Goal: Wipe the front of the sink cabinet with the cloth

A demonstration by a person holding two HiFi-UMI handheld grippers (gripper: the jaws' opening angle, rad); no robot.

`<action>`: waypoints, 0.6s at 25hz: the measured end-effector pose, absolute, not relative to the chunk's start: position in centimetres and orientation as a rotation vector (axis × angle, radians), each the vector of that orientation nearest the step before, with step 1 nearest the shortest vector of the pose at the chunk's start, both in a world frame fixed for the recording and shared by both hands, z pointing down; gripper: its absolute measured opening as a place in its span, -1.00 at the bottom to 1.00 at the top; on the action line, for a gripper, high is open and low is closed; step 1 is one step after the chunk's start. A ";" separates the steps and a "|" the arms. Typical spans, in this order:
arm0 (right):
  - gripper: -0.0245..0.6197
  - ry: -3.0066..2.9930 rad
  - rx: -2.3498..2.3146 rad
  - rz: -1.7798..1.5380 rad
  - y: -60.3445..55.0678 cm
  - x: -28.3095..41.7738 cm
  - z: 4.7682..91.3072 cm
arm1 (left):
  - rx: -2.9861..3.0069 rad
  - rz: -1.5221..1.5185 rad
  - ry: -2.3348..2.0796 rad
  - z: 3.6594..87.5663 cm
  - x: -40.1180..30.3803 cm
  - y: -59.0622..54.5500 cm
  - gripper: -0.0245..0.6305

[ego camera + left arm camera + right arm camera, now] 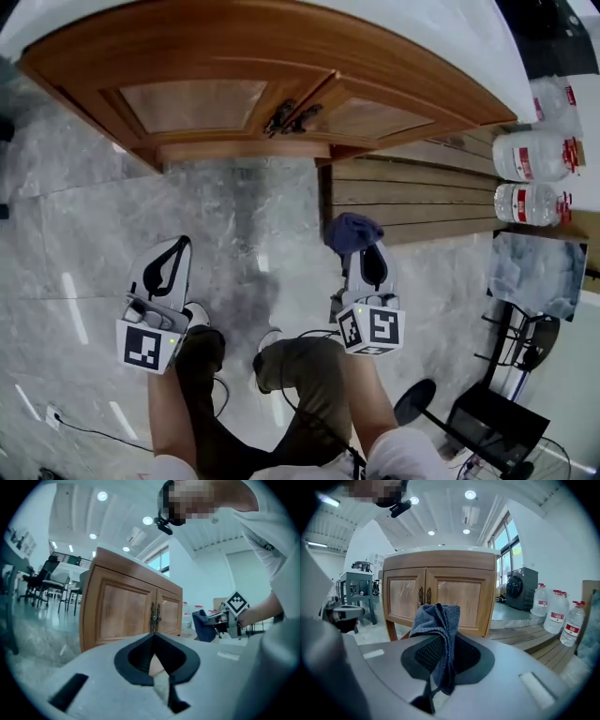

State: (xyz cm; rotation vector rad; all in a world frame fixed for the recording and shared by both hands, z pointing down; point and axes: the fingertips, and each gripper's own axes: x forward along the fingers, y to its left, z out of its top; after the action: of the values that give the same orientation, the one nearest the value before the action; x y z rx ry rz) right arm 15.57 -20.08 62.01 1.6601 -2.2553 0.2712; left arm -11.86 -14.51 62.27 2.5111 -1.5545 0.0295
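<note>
Blue cloth [438, 620] is held in the right gripper [439, 644]. Its jaws are closed on the cloth; the bunched top of the cloth stands up above the jaw tips, and one end hangs down between them. In the head view the cloth [352, 232] sits at the front end of the right gripper [367, 253]. It is in front of the cabinet [234, 103] and apart from it, so it does not touch the wood.

The cabinet is of light brown wood with two doors, both closed. Two dark metal handles [289, 116] sit side by side at the middle. The right gripper view looks straight at the front of the cabinet [454, 595], with the cloth before the place where the doors meet.

The left gripper [178, 246] is at the left, about level with the right one, and also away from the cabinet. In its own view the left gripper [153, 635] has its jaws together at the tips, with nothing between them. This view shows the cabinet [126, 611] at an angle and, to the right, the other gripper with the cloth [202, 626].

The floor [84, 234] is grey stone. To the right of the cabinet lie wooden boards [422, 192], and further right stand water bottles [536, 155].
</note>
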 end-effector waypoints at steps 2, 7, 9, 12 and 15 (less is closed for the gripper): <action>-0.70 -2.254 1.628 0.296 -19.0 15.8 58.7 | 2.419 -0.013 -1.581 60.9 -12.4 -12.7 -0.92; -0.70 -2.298 1.526 0.329 -15.9 15.2 47.8 | 2.352 0.080 -1.507 53.4 -11.9 -7.5 -0.92; -0.70 -2.333 1.465 0.333 -14.1 14.4 42.8 | 2.342 0.059 -1.485 48.3 -11.6 -6.0 -0.92; -0.70 -2.383 1.394 0.311 -11.4 13.8 34.7 | 2.364 0.069 -1.458 39.9 -10.6 -4.1 -0.92; -0.70 -2.440 1.373 0.297 -10.4 13.3 26.8 | 2.406 0.058 -1.448 31.7 -10.4 -3.6 -0.92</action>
State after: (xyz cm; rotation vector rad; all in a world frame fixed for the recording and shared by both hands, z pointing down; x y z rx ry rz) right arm 13.31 -10.43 26.79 1.3734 -2.4402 0.2973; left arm -10.38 -3.58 31.66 2.4060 -1.4477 0.0582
